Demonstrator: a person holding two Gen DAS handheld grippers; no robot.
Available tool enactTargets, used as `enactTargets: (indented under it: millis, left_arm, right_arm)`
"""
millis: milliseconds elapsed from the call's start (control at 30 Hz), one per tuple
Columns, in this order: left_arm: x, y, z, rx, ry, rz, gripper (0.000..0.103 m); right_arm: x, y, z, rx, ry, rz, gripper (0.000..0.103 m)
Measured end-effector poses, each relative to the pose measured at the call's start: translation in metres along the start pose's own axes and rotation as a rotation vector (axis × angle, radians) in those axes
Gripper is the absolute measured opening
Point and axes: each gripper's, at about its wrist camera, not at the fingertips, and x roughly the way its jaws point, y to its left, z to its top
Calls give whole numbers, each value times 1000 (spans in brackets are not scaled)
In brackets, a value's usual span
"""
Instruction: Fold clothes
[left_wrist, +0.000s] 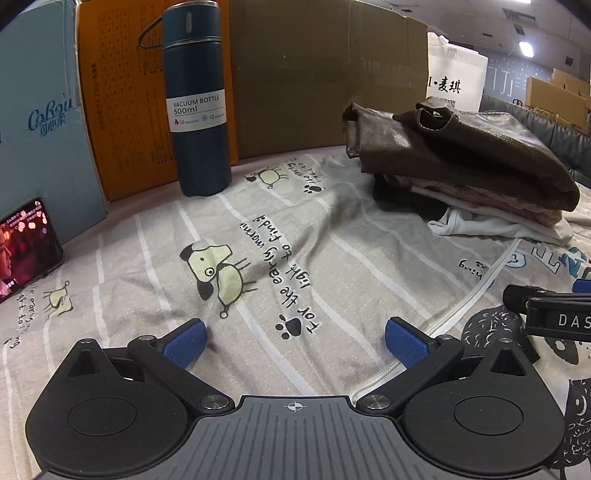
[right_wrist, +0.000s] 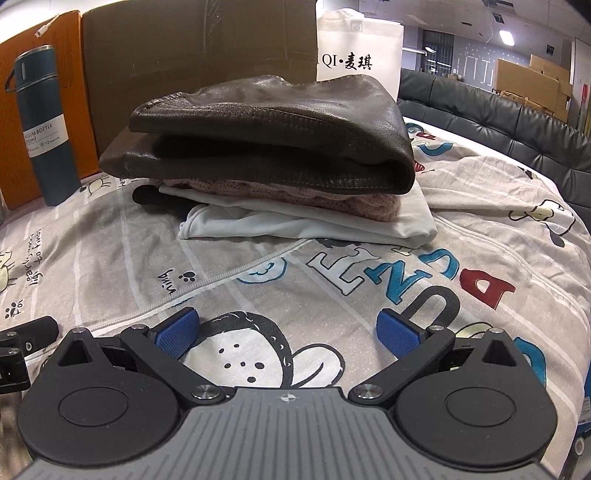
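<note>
A stack of folded clothes lies on the printed grey bed cover (left_wrist: 332, 236): a brown leather jacket (right_wrist: 273, 125) on top, a pink knit garment (right_wrist: 332, 199) under it, a white garment (right_wrist: 306, 225) at the bottom. The stack also shows in the left wrist view (left_wrist: 472, 155), at the right. My left gripper (left_wrist: 295, 341) is open and empty, low over the cover, left of the stack. My right gripper (right_wrist: 288, 332) is open and empty, low over the cover in front of the stack. The right gripper's black body (left_wrist: 554, 314) shows at the left view's right edge.
A dark blue vacuum bottle (left_wrist: 195, 99) stands at the back left, before an orange box (left_wrist: 122, 110) and a brown cardboard box (left_wrist: 314, 74). A light blue box (left_wrist: 40, 122) and a lit phone (left_wrist: 26, 247) are left. A white bag (right_wrist: 358, 48) and a dark sofa (right_wrist: 498, 122) are behind.
</note>
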Motion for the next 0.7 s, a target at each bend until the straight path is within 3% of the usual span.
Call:
enactTargets:
  millis: [700]
  left_arm:
    - [1, 0, -1, 0, -1, -1, 103]
  right_arm:
    - [-1, 1, -1, -5, -4, -4, 103]
